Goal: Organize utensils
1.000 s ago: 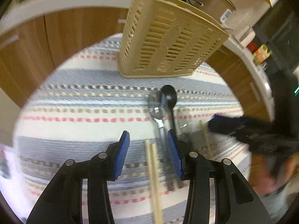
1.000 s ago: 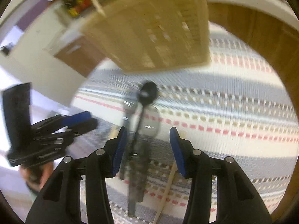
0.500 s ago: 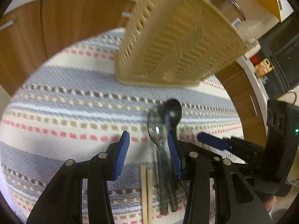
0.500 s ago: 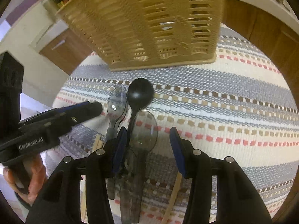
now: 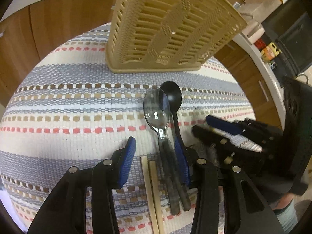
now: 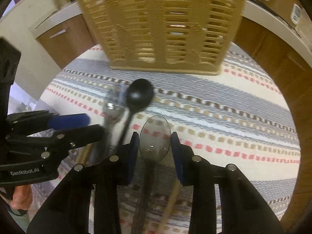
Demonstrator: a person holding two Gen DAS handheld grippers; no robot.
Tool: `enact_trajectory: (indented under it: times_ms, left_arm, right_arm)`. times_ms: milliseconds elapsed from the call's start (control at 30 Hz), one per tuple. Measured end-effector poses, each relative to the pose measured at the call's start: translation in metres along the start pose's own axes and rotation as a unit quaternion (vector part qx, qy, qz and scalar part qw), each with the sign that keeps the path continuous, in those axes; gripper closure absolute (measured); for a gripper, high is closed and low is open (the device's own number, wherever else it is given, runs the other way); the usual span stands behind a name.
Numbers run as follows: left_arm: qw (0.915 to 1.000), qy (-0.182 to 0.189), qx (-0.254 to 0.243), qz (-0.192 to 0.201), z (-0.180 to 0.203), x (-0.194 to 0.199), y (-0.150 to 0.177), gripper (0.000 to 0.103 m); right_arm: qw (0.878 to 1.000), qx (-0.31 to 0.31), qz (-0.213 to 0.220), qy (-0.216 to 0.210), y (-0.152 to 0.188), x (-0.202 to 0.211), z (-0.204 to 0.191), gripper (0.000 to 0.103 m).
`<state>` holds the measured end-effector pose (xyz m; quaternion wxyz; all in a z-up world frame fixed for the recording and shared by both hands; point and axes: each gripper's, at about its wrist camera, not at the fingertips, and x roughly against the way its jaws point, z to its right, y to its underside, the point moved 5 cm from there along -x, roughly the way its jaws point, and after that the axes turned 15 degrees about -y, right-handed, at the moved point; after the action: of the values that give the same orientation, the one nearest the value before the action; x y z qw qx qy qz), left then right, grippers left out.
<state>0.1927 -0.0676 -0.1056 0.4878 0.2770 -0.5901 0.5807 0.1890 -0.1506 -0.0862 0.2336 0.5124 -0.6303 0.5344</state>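
Observation:
A beige slotted utensil basket [image 5: 167,29] stands at the far side of a striped mat [image 5: 74,105]; it also shows in the right wrist view [image 6: 165,29]. A clear spoon [image 5: 156,113] and a black spoon [image 5: 171,97] lie side by side, with two wooden chopsticks [image 5: 151,187] to their left. My left gripper [image 5: 156,156] is open, low over the chopsticks and the spoon handles. My right gripper [image 6: 155,148] is open, its jaws on either side of another clear spoon [image 6: 155,134]. The black spoon [image 6: 139,94] lies to its left.
Wooden cabinet fronts [image 5: 58,19] and a white counter edge [image 5: 259,58] ring the mat. Jars and bottles [image 5: 269,48] stand on the counter at right. A wooden chopstick [image 6: 171,200] lies under the right gripper.
Both grippers have dropped closer to the mat and the utensils. The right gripper has shifted right, from over the black spoon's handle to around the clear spoon.

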Motion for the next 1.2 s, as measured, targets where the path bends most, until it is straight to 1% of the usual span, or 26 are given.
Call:
enact_trajectory:
  times_ms: [67,100,233,267,300,333,367,433,467,500,700,767,833,900,933,967,1033,1067,1100,1133,1200]
  left_arm:
    - [0.9999,-0.010,-0.008,0.003,0.008,-0.002,-0.001,0.067]
    - [0.9999,-0.012,-0.010,0.002,0.011,-0.003,-0.002,0.068]
    - [0.9986,-0.045,-0.026,0.007,0.026,-0.008,-0.005,0.073]
    - [0.9981,-0.054,-0.029,0.008,0.029,-0.009,-0.006,0.076]
    - [0.9975,-0.062,-0.033,0.007,0.033,-0.010,-0.006,0.089]
    - [0.9978,-0.057,-0.033,0.005,0.035,-0.012,-0.007,0.093]
    - [0.9982,-0.050,-0.032,0.002,0.038,-0.013,-0.008,0.093]
    - [0.9981,-0.055,-0.027,0.008,0.041,-0.013,-0.009,0.095]
    - [0.9985,-0.051,-0.019,0.012,0.040,-0.013,-0.010,0.100]
    - [0.9989,-0.043,-0.010,0.015,0.038,-0.012,-0.012,0.102]
    - [0.9976,-0.013,0.063,0.026,-0.004,-0.002,-0.013,0.102]
    - [0.9957,-0.001,0.091,0.017,-0.018,-0.004,-0.013,0.102]
    - [0.9941,0.002,0.108,0.002,-0.033,-0.007,-0.009,0.102]
    - [0.9927,0.000,0.120,-0.012,-0.045,-0.011,-0.006,0.101]
    - [0.9918,0.012,0.126,-0.015,-0.050,-0.011,-0.005,0.101]
    - [0.9914,0.013,0.129,-0.017,-0.053,-0.010,-0.004,0.101]
    - [0.9916,0.003,0.129,-0.013,-0.062,-0.005,-0.004,0.088]
    - [0.9919,-0.001,0.126,-0.008,-0.066,-0.001,-0.007,0.075]
    - [0.9920,-0.007,0.126,-0.004,-0.069,0.001,-0.009,0.066]
    - [0.9920,-0.013,0.126,0.000,-0.069,0.003,-0.011,0.064]
    - [0.9918,-0.016,0.127,0.004,-0.073,0.006,-0.018,0.064]
  right_arm:
    - [1.000,-0.010,0.001,-0.005,0.002,0.006,0.010,0.072]
    - [1.000,-0.014,0.002,-0.007,0.003,0.007,0.014,0.072]
    - [1.000,-0.014,0.000,-0.014,0.005,0.011,0.018,0.072]
    - [1.000,-0.012,0.000,-0.013,0.005,0.012,0.018,0.072]
    - [1.000,-0.009,0.000,-0.012,0.006,0.014,0.020,0.072]
    - [1.000,-0.009,-0.004,-0.011,0.007,0.015,0.022,0.072]
    - [1.000,-0.005,-0.002,-0.004,0.008,0.016,0.022,0.072]
    - [1.000,-0.001,-0.001,0.000,0.009,0.015,0.020,0.072]
    - [1.000,0.000,0.000,0.001,0.009,0.012,0.018,0.073]
    - [1.000,-0.002,0.001,-0.001,0.009,0.012,0.019,0.073]
    - [1.000,-0.008,0.004,-0.009,0.007,0.012,0.020,0.074]
    - [1.000,-0.005,0.004,-0.005,0.007,0.011,0.020,0.074]
    - [1.000,-0.003,0.002,-0.001,0.006,0.010,0.020,0.074]
    - [1.000,-0.005,-0.002,-0.001,0.005,0.009,0.019,0.074]
    - [1.000,-0.007,-0.005,-0.003,0.004,0.009,0.019,0.074]
    - [1.000,-0.010,-0.007,-0.006,0.003,0.009,0.020,0.074]
    - [1.000,-0.018,-0.010,-0.014,0.001,0.009,0.022,0.074]
    - [0.999,-0.025,-0.013,-0.021,0.000,0.009,0.023,0.074]
    - [0.999,-0.029,-0.014,-0.027,-0.001,0.009,0.024,0.074]
    - [0.999,-0.037,-0.015,-0.034,-0.002,0.009,0.026,0.073]
    - [0.998,-0.047,-0.016,-0.044,-0.003,0.009,0.028,0.071]
